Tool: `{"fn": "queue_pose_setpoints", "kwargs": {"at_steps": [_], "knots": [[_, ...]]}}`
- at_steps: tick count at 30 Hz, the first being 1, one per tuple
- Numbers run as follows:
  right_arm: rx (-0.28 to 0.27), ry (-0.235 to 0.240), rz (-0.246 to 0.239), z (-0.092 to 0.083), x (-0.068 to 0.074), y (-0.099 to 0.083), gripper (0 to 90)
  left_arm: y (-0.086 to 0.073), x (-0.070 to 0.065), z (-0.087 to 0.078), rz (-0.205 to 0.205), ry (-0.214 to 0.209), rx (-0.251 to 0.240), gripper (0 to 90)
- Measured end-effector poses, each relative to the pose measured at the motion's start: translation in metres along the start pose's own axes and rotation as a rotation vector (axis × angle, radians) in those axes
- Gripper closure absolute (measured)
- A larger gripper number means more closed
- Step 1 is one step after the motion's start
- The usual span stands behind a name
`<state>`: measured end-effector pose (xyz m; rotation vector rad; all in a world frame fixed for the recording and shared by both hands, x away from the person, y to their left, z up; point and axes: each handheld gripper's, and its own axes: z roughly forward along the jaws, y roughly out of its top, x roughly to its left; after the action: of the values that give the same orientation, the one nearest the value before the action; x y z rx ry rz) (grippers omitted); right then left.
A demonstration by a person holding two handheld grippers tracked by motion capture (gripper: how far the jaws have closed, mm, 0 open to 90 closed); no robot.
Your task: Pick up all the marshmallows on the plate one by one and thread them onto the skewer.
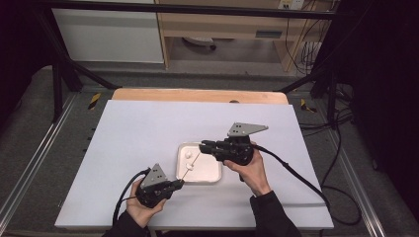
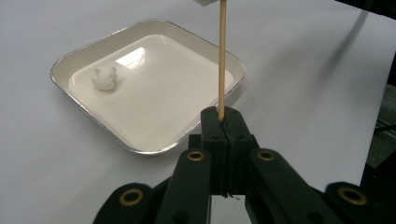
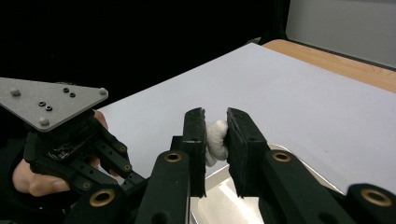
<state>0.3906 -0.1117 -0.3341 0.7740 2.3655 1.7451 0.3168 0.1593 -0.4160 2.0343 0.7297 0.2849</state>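
Note:
My left gripper (image 2: 221,117) is shut on the lower end of a thin wooden skewer (image 2: 222,60), which rises over the white square tray (image 2: 140,150). One white marshmallow (image 2: 104,77) lies in the tray's far left corner. Another white piece (image 2: 205,2) touches the skewer at the frame's top edge. My right gripper (image 3: 215,114) is shut on a white marshmallow (image 3: 215,139) above the tray. From above, the left gripper (image 1: 181,182) is at the tray's (image 1: 217,175) near left corner. The right gripper (image 1: 201,146) is at the far edge, by the skewer's (image 1: 190,168) tip.
The tray sits mid-table on a white sheet (image 1: 138,133), with a wooden table edge (image 1: 197,95) behind it. Black frame bars and cables ring the table. The left gripper's grey plate (image 3: 46,105) shows left of the right jaws.

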Motion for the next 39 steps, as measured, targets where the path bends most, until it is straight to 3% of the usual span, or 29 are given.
{"fn": "queue_pose_setpoints", "kwargs": {"at_steps": [23,39], "knots": [[-0.020,0.066,0.055,0.013,0.004,-0.009,80.7,-0.002,0.001,-0.001,0.005,0.026,-0.012,89.1],[-0.051,0.099,0.064,0.018,0.011,-0.015,81.5,-0.003,-0.001,-0.002,0.017,0.039,-0.034,89.2]]}}
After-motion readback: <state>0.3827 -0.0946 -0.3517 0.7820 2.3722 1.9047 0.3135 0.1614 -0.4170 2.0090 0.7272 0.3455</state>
